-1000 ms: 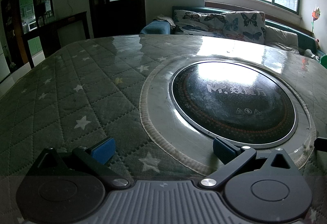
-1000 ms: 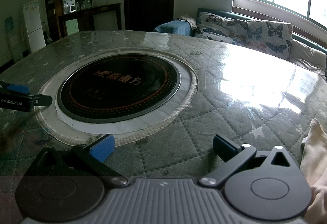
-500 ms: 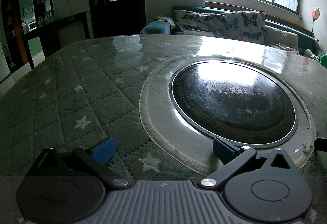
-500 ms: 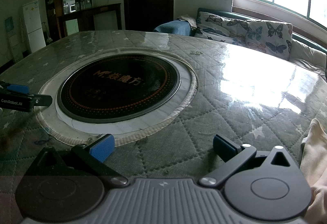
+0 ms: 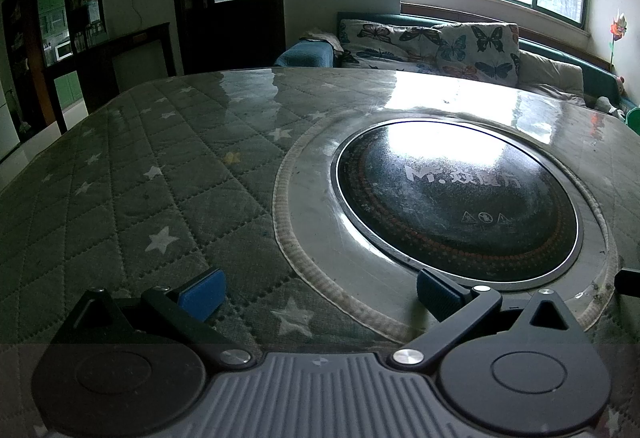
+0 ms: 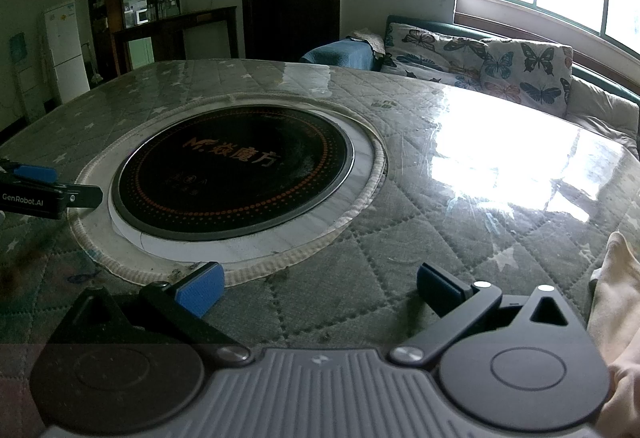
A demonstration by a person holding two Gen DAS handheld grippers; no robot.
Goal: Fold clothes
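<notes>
A pale cloth (image 6: pixel 612 302) lies bunched at the right edge of the table (image 6: pixel 420 222), not folded yet. The right gripper (image 6: pixel 320 288) is wide open and empty beside it. The left gripper (image 5: pixel 320 290) is open too, near the round cooktop (image 5: pixel 456 198). All the folding is left.

The cream cloth (image 6: pixel 612 298) is cut off at the right edge; the left tool (image 6: pixel 48 190) at the left edge.

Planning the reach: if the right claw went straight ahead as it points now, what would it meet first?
Probably nothing at once: the open right claw faces bare quilted table cover; the cloth lies off right.
</notes>
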